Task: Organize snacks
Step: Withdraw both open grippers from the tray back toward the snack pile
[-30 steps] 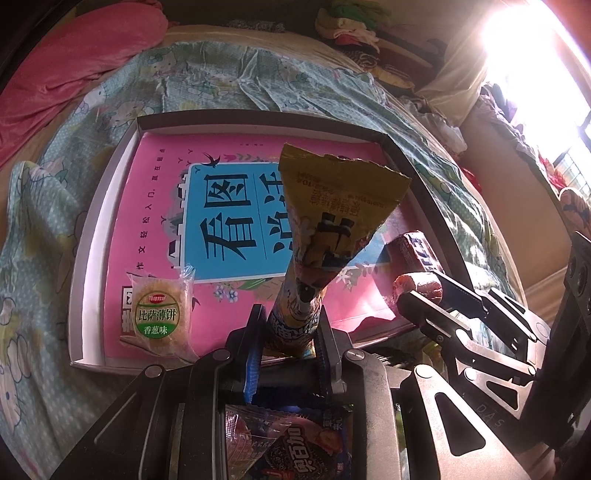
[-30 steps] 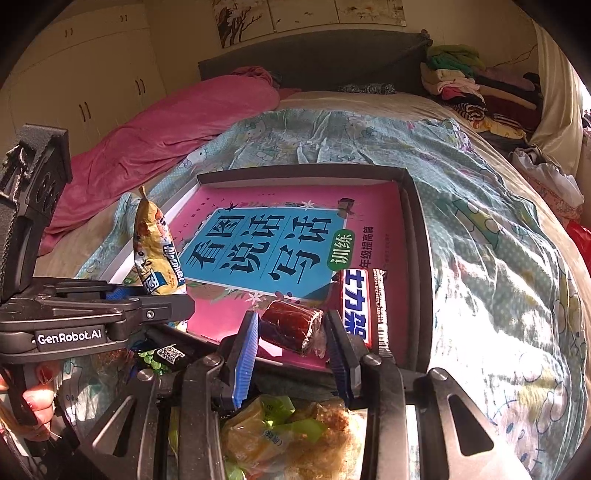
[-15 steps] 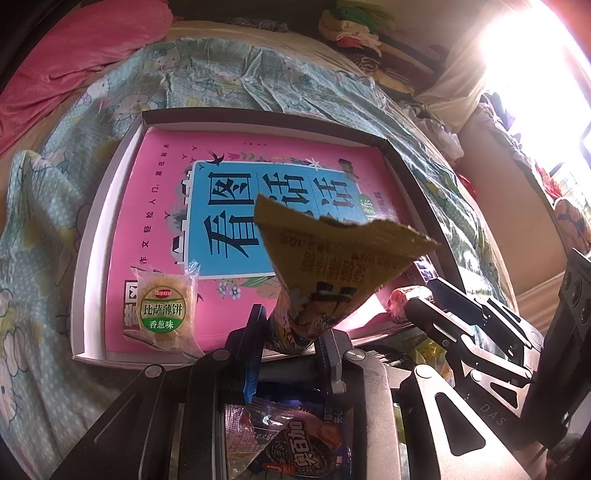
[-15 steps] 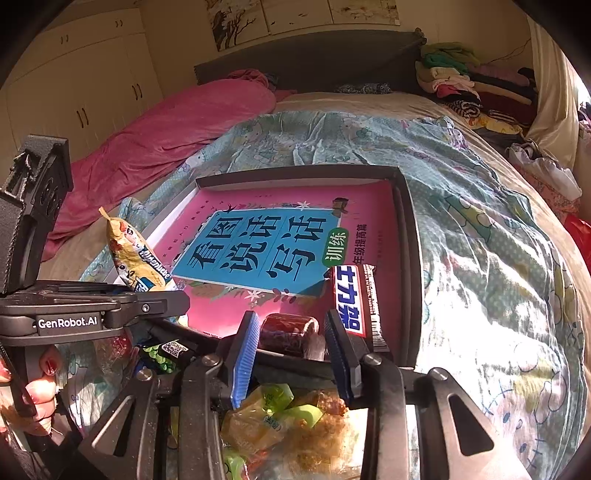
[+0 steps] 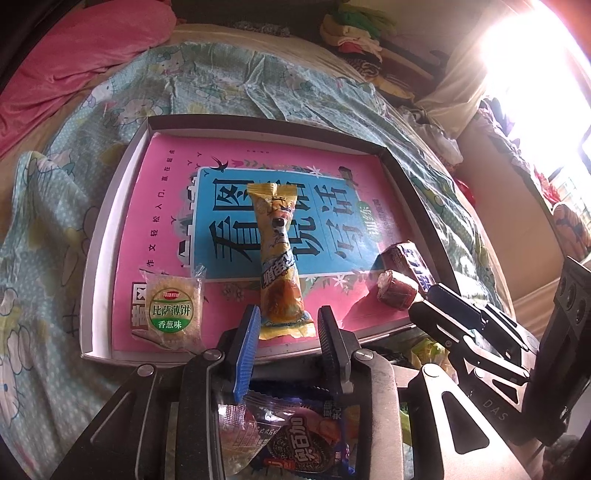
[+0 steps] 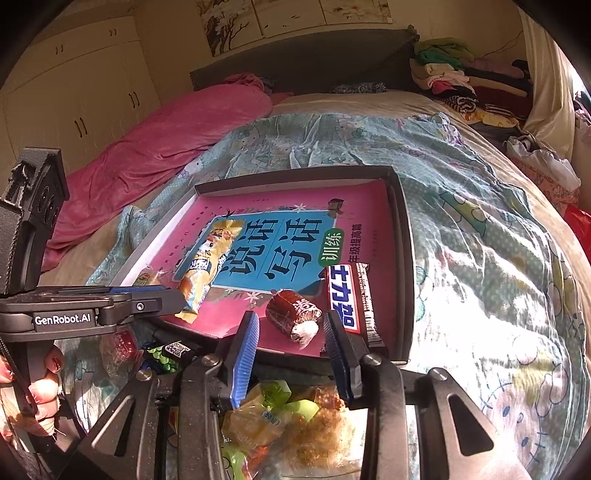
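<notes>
Snacks fill the tray (image 5: pixel 110 221): the yellow packet (image 5: pixel 279 258) lies released near its front edge, long axis pointing away between the just-opening left gripper (image 5: pixel 288 332) jaws, while the right gripper (image 6: pixel 291 332), nearer the brown candy (image 6: pixel 293 319), stands unclenched around it.

Bedroom, sunlit. Wide bed (image 6: pixel 369 110) under a teal cartoon-print quilt (image 6: pixel 461 229), rumpled; pink blanket (image 6: pixel 155 147) bunched along the bed's left edge. Dark padded headboard (image 6: pixel 303 62) against a cream wall, pale prints (image 6: pixel 295 22) hung above. Cream wardrobe doors (image 6: pixel 74 96) with dark handles at far left. Folded clothes (image 6: pixel 454 77) heaped at the bed's far right corner, beside a cream curtain (image 6: pixel 546 85). Window (image 5: pixel 535 62) at right, blown out white with glare.
</notes>
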{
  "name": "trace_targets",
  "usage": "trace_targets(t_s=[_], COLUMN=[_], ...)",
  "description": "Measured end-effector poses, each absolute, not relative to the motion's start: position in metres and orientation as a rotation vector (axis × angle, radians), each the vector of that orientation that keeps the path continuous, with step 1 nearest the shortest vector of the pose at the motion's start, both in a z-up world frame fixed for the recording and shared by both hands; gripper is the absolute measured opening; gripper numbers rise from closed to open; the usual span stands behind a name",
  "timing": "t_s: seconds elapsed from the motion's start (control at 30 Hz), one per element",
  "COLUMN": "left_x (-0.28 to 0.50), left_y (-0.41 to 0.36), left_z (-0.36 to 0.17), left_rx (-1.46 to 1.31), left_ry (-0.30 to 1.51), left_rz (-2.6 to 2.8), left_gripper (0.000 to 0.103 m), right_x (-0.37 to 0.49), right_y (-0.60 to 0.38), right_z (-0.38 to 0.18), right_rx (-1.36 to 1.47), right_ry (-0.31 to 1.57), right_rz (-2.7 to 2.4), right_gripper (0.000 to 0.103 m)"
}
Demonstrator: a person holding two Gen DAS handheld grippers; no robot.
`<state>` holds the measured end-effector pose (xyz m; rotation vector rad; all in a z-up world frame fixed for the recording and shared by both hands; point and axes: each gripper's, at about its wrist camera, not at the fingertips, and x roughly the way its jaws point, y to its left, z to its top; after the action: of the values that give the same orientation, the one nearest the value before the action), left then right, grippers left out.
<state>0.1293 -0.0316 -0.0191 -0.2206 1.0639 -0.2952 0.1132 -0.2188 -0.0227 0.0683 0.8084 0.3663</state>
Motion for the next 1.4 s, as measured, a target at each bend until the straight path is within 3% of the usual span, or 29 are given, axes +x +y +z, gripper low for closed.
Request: trace_targets(t_s=[0.43, 0.87, 1.07, 1.4], left_x=[0.125, 0.119, 0.118, 0.108], left_y=[-0.03, -0.022, -0.019, -0.024], left_z=[-0.01, 0.003, 0.006, 0.013], left_rx=[-0.224, -0.235, -0.253, -0.18], left_ry=[1.035, 0.987, 0.976, 0.927], left_rz=[-0.316, -0.312, -0.313, -0.298], left_gripper=[0.048, 0.062, 0.073, 0.076], right_x=[0.108, 0.102, 0.102, 0.101], right_y=[-0.22, -0.224, -0.224, -0.224], right_z=[-0.011, 0.0, 0.0, 0.002], right_rx=[0.085, 0.103, 0.101, 0.093], right_ry=[0.753, 0.71, 0.707, 0.7], right_rz=[0.396, 0.406, 0.405, 0.396], right_gripper=[0.038, 0.046, 0.047, 0.051])
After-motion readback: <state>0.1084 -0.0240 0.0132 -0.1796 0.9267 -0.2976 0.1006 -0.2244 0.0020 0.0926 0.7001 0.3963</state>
